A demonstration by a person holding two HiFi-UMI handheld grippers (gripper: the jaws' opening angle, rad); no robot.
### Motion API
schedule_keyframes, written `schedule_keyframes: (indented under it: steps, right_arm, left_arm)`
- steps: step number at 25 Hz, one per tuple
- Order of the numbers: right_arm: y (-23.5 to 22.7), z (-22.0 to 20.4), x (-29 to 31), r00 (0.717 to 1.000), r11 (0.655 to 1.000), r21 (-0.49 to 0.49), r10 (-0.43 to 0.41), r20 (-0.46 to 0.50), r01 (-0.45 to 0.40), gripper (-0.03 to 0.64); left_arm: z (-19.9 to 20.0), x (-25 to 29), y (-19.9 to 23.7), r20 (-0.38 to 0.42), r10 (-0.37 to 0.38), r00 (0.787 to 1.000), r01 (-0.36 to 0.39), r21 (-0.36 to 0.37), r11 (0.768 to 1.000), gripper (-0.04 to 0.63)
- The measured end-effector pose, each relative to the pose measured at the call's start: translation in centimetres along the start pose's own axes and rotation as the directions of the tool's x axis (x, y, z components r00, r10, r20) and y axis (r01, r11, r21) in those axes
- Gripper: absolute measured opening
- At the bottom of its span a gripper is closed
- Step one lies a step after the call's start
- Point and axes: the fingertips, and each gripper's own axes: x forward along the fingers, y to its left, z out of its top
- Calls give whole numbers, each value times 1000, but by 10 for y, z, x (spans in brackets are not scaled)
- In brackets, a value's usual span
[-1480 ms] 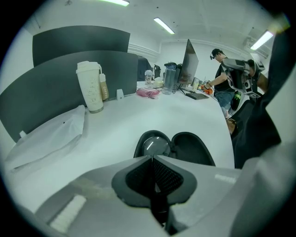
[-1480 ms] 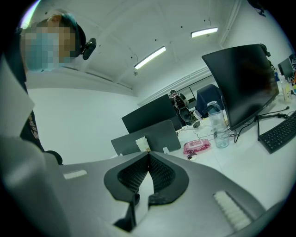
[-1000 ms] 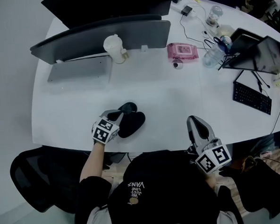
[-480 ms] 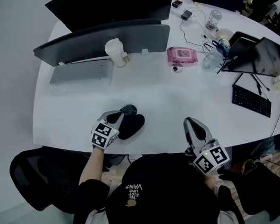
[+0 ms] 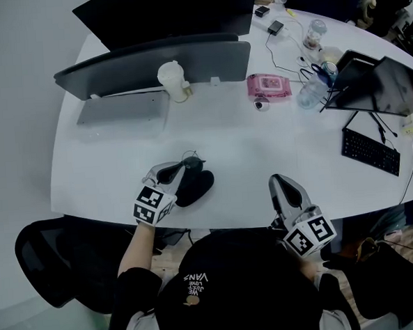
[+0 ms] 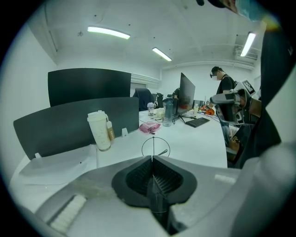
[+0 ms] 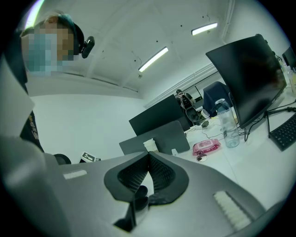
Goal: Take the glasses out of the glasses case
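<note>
The left gripper [image 5: 181,167] pinches, seemingly, thin-wire glasses [image 6: 156,147] over the case [image 5: 196,185]; they could slip. The right gripper [image 5: 280,185] is clenched, empty.

"How many grippers did you count?"

"Two grey two-jaw ones: the left gripper [image 5: 185,164] and the right gripper [image 5: 279,181]."

"And on the table?"

"One black oval glasses case [image 5: 196,186], one pair of thin wire-rimmed glasses [image 6: 155,148], one white lidded cup [image 5: 173,79], one pink wipes pack [image 5: 269,86], two clear plastic bottles [image 5: 314,30] [image 5: 311,90], and one black keyboard [image 5: 371,151]."

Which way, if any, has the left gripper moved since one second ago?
Yes: the left gripper, holding the glasses, drew back slightly from the glasses case, toward the near edge of the table.
</note>
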Motion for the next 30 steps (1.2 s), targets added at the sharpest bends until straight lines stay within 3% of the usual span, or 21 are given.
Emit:
schedule_keyframes:
  steps: [11, 19, 30]
  right_arm:
    - [8, 2, -5, 1000, 1000, -11, 14, 17, -14, -2]
    - [12, 4, -12, 999, 1000, -28, 7, 31, -6, -2]
    - [14, 12, -26, 998, 999, -46, -3, 60, 6, -2]
  left_arm:
    - [47, -25, -20, 140, 5, 990, -11, 36, 999, 8]
    - [77, -48, -37, 249, 13, 968, -26, 50, 998, 8]
    - [102, -65, -58, 324, 4, 946, -28, 68, 997, 8]
